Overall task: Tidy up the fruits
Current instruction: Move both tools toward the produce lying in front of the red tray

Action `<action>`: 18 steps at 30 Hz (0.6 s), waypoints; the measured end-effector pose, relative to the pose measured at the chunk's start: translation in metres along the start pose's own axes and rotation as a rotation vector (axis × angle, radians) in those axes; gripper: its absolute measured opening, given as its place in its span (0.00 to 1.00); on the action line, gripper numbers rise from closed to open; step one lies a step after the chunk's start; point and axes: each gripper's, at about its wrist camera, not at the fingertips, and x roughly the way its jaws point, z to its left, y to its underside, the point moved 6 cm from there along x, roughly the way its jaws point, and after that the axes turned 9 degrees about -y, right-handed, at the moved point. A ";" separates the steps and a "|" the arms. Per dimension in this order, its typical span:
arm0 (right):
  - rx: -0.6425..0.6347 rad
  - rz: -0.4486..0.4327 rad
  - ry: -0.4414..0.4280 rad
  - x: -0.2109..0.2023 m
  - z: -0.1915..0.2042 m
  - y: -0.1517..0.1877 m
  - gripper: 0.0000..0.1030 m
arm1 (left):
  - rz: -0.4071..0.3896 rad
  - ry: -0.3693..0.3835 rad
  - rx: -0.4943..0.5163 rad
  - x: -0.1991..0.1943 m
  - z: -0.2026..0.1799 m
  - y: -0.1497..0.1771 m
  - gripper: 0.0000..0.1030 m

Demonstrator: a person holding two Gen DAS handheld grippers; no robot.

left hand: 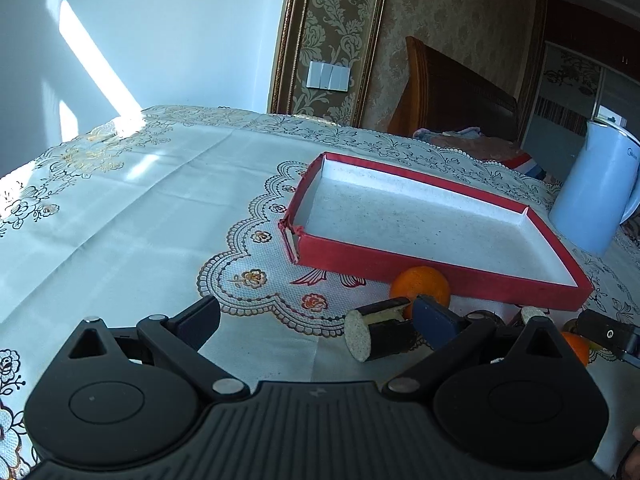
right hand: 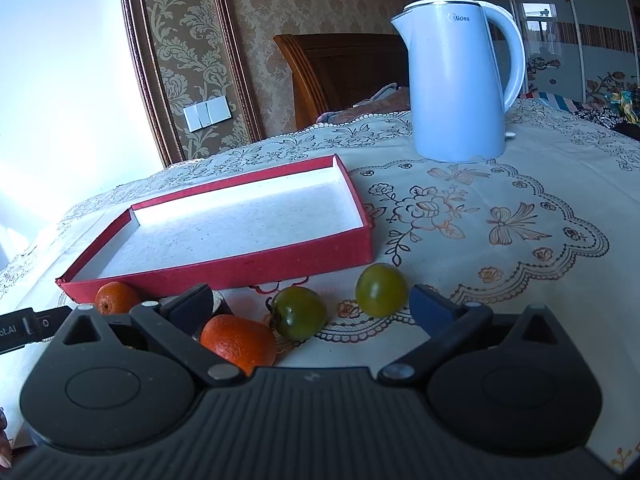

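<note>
Sunlit and lace-clothed, your counter [right hand: 520,280] is carrying a shallow red cardboard tray [right hand: 224,270], waiting empty for fruit. You are holding both grippers, left [left hand: 316,312] and right [right hand: 310,306], with jaws spread, gripping nothing. Round orange tangerines [right hand: 238,342] and green tomatoes [right hand: 380,289] are lying just before it.

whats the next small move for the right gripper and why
Probably ease the open right gripper forward and down around the darker green fruit, which sits between its fingers. The red tray just behind holds nothing yet, and no fruit is gripped.
</note>
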 end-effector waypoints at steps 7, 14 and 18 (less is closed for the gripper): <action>0.009 0.008 -0.006 0.002 -0.002 0.000 1.00 | -0.045 0.004 0.059 -0.020 0.000 0.010 1.00; 0.010 0.026 -0.001 0.005 -0.002 0.001 1.00 | -0.067 -0.015 0.131 -0.022 -0.011 0.014 1.00; 0.007 0.028 0.000 0.005 -0.002 0.001 1.00 | -0.072 -0.020 0.136 -0.021 -0.011 0.015 1.00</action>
